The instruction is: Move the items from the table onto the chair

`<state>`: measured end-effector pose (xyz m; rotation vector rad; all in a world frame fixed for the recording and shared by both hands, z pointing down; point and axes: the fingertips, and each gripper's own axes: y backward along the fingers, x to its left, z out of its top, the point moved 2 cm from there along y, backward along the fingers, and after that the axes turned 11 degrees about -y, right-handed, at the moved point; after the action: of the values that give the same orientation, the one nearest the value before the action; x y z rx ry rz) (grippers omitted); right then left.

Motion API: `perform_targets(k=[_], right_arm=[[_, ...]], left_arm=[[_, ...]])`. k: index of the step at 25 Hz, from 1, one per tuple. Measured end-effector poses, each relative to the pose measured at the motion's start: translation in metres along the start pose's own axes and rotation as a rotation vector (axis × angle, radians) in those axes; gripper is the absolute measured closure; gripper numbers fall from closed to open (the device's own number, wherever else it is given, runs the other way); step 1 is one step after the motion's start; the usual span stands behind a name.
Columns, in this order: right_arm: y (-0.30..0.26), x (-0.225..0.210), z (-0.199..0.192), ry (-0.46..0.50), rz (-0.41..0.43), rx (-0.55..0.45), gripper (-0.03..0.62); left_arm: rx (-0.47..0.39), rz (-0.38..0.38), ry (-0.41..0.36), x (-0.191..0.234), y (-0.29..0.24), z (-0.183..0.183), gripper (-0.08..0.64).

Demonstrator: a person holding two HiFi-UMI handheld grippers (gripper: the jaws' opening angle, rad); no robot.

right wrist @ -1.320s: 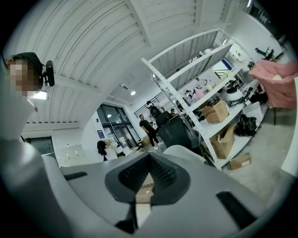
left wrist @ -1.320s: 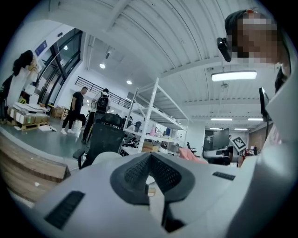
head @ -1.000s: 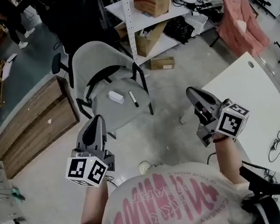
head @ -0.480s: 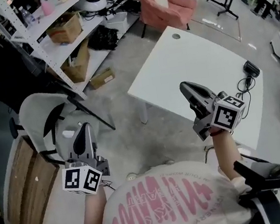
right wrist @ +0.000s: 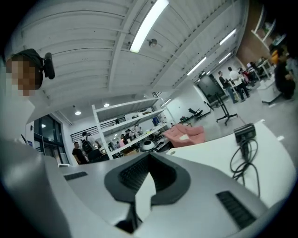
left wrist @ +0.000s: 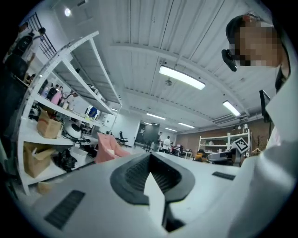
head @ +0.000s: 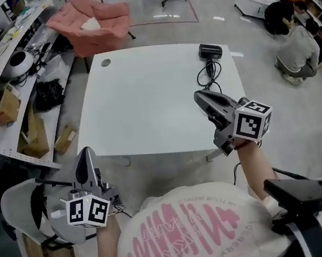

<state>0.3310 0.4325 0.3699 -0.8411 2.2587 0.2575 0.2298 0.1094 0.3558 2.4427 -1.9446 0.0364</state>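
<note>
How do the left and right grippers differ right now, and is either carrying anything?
The left gripper sits off the white table, beside the gray chair; the right gripper shows over the table's near edge. The right gripper points toward the black device with its cable; the left gripper faces the shelves. Both are shut, with nothing between the jaws.

closed hand-held gripper [right wrist: 149, 160], white table [right wrist: 205, 155], black cable [right wrist: 243, 160]

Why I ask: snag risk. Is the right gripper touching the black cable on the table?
Apart. The right gripper view shows the right gripper shut on nothing, with bare white table between its tips and the black cable.
</note>
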Motion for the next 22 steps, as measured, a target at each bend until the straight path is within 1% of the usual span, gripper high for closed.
perform_targets(k=[2, 5, 9, 12, 15, 18, 20, 21, 22], right_arm=[[0.017, -0.023, 0.013, -0.016, -0.037, -0.025, 0.578], [0.04, -0.053, 0.021, -0.054, -0.106, -0.044, 0.578], [0.058, -0.087, 0.028, -0.071, -0.19, -0.075, 0.578], [0.059, -0.109, 0.03, -0.088, -0.223, -0.076, 0.578], [0.052, -0.132, 0.034, -0.081, -0.245, -0.07, 0.577], [0.039, -0.163, 0.04, -0.071, -0.327, -0.046, 0.575], [0.03, -0.187, 0.038, -0.07, -0.378, -0.007, 0.571], [0.026, -0.202, 0.035, -0.073, -0.399, 0.024, 0.561], [0.021, -0.217, 0.031, -0.078, -0.418, 0.062, 0.525]], left_arm=[[0.012, -0.053, -0.006, -0.023, -0.022, -0.002, 0.551], [0.03, -0.128, -0.02, -0.047, -0.05, -0.003, 0.551], [0.026, -0.205, -0.019, -0.065, -0.077, -0.002, 0.551], [0.045, -0.269, -0.053, -0.075, -0.094, -0.009, 0.551], [0.077, -0.296, -0.088, -0.075, -0.12, -0.02, 0.551], [0.099, -0.306, -0.076, -0.064, -0.15, -0.029, 0.551], [0.109, -0.301, -0.067, -0.055, -0.164, -0.035, 0.551], [0.118, -0.298, -0.062, -0.052, -0.169, -0.04, 0.551], [0.132, -0.295, -0.057, -0.049, -0.173, -0.046, 0.551]])
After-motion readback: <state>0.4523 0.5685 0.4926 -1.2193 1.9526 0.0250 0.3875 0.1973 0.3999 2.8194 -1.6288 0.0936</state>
